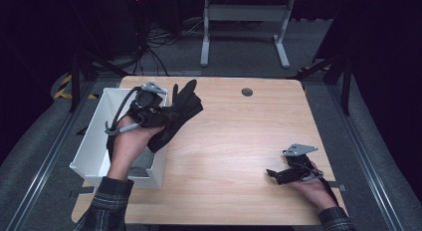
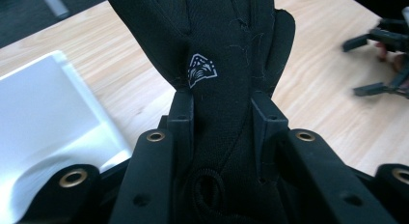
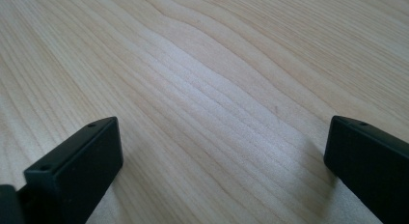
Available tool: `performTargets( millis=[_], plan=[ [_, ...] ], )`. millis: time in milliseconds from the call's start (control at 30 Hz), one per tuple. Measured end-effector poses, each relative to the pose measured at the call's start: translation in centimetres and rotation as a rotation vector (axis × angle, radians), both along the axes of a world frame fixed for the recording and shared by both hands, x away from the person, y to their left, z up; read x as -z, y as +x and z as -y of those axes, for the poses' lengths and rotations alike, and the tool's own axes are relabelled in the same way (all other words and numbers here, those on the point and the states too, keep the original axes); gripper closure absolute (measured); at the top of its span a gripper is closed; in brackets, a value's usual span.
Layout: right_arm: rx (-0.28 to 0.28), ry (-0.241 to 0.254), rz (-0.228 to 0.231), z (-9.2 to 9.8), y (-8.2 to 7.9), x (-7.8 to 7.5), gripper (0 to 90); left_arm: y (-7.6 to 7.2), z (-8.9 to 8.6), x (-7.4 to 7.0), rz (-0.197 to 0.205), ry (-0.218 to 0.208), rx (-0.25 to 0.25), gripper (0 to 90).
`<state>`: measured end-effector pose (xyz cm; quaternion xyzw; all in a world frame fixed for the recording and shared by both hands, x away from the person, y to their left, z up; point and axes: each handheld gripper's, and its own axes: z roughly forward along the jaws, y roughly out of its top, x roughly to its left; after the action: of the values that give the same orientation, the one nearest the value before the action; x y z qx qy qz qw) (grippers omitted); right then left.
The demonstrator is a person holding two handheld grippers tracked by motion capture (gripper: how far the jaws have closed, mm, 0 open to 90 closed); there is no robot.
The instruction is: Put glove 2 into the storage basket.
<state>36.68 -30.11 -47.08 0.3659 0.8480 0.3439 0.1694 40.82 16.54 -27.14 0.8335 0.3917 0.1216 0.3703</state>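
left tool [image 1: 166,111]: clamped on black glove [image 1: 181,109], held above the counter [image 1: 234,141] at the near edge of white bin [image 1: 94,136] | right tool [image 1: 278,175]: jaws wide apart, nothing between them, low over bare counter, well apart from glove

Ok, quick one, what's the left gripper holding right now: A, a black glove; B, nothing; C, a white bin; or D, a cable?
A: the left gripper has its jaws closed on a black glove, which the high view shows lifted beside the white bin.
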Motion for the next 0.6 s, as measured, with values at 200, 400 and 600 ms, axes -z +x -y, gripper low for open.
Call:
performTargets(
  millis=[200, 400, 600],
  plan=[
    [-0.001, 0.0, 0.0, 0.0, 0.0, 0.0, 0.5, -0.1, -3.6, 0.1, 0.005, 0.008, -0.092, 68.3],
    [-0.001, 0.0, -0.001, 0.0, 0.0, 0.0, 0.5, -0.1, -6.6, 1.3, -0.018, 0.027, -0.189, 68.2],
    [-0.001, 0.0, -0.001, 0.0, 0.0, 0.0, 0.5, 0.3, -7.9, 3.6, -0.067, 0.051, -0.237, 68.2]
  ],
)
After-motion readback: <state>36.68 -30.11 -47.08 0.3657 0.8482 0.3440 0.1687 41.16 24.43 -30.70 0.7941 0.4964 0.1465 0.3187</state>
